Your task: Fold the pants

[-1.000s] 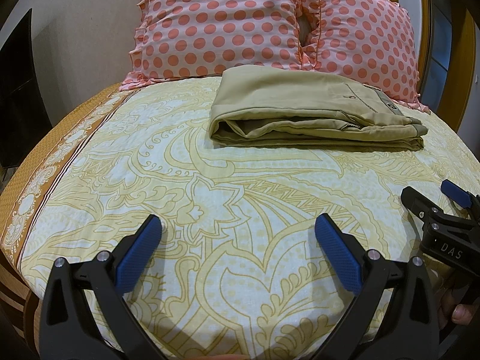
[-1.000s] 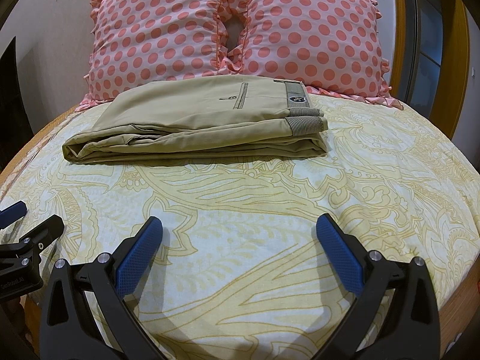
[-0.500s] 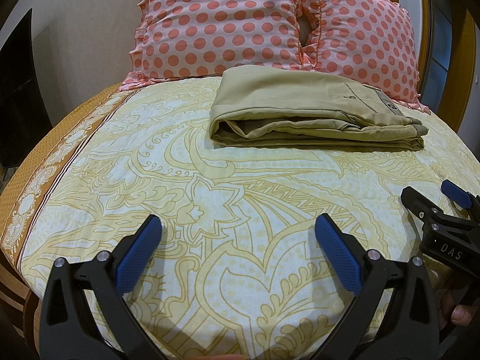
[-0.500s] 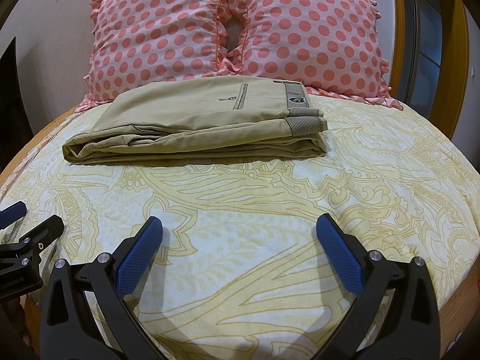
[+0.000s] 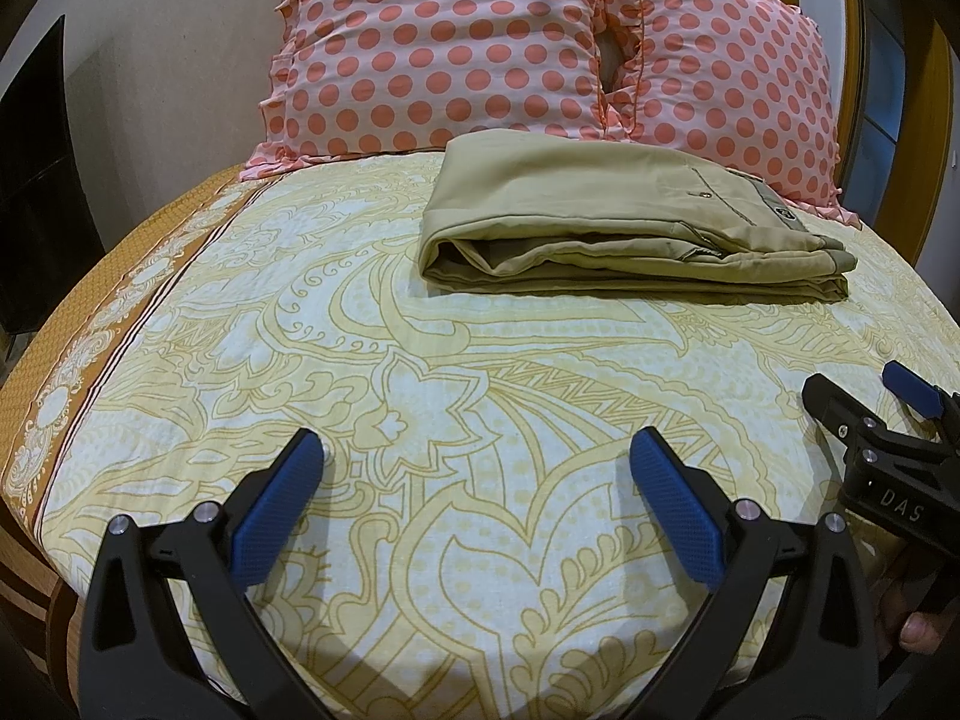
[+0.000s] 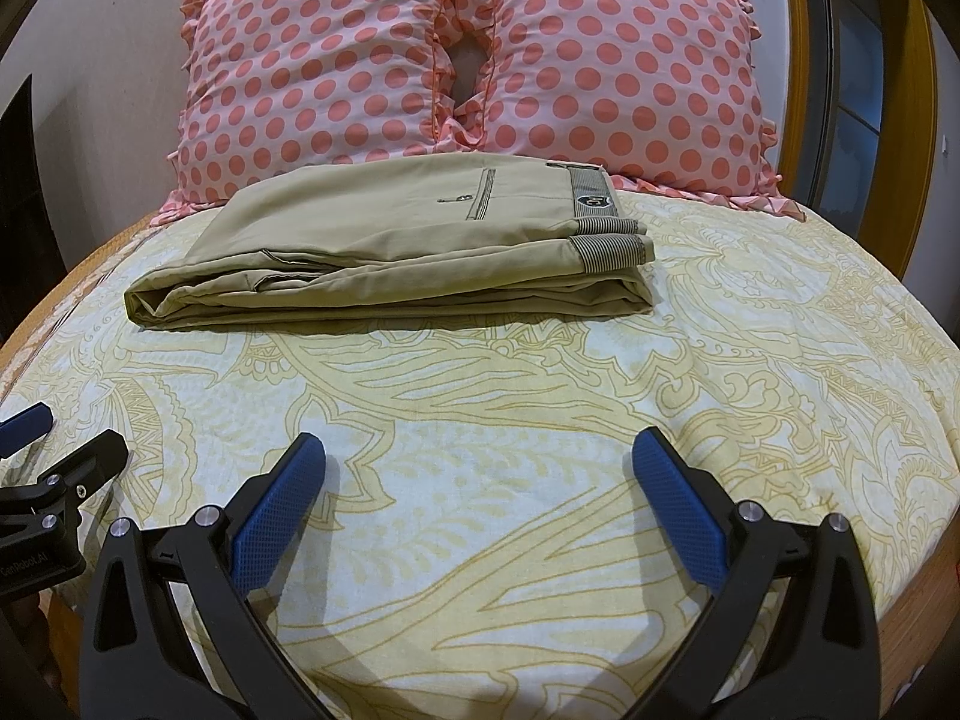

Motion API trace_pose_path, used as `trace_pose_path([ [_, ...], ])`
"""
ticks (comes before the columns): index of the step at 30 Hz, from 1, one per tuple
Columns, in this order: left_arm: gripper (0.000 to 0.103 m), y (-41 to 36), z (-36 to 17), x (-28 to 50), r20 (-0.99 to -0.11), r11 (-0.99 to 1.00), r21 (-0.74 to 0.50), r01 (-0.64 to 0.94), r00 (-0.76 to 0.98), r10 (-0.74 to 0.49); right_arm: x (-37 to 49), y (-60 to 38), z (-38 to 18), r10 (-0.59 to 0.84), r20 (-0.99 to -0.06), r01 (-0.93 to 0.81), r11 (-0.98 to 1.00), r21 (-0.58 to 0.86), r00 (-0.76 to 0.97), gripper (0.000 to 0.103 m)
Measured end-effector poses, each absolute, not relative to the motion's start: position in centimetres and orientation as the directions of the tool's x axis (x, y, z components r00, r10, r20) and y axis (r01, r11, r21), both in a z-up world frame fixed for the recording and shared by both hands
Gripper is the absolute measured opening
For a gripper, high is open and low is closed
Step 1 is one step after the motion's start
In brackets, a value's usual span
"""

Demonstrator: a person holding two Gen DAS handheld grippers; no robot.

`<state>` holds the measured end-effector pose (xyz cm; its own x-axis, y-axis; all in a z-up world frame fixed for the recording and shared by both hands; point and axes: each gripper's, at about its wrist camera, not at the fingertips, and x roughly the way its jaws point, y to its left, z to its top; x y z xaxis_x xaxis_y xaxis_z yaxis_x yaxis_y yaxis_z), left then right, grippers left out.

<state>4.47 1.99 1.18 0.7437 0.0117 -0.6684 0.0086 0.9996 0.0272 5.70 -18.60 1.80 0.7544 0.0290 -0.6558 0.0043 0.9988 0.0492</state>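
The khaki pants point(image 5: 630, 222) lie folded in a flat stack on the bed, just in front of the pillows; they also show in the right wrist view point(image 6: 396, 246), striped waistband at the right. My left gripper point(image 5: 477, 456) is open and empty, low over the near part of the bed, well short of the pants. My right gripper point(image 6: 480, 456) is open and empty at the same distance. Each gripper shows at the edge of the other's view: the right one point(image 5: 864, 396) and the left one point(image 6: 66, 438).
Two pink polka-dot pillows point(image 5: 432, 42) point(image 6: 612, 60) lean against the wall behind the pants. The yellow patterned bedsheet point(image 5: 480, 372) covers the bed, with an orange border at the left edge point(image 5: 78, 324). A wooden frame point(image 6: 918, 108) stands at the right.
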Motion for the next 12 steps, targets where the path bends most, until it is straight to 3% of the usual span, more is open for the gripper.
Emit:
trace_pose_path([
  [12,0.101,2.00,1.24,4.53,-0.670,1.000,0.027,0.010,0.743,0.011,5.77,-18.58,1.74,0.029,-0.655,0.005,0.999,0.049,0.755,0.102],
])
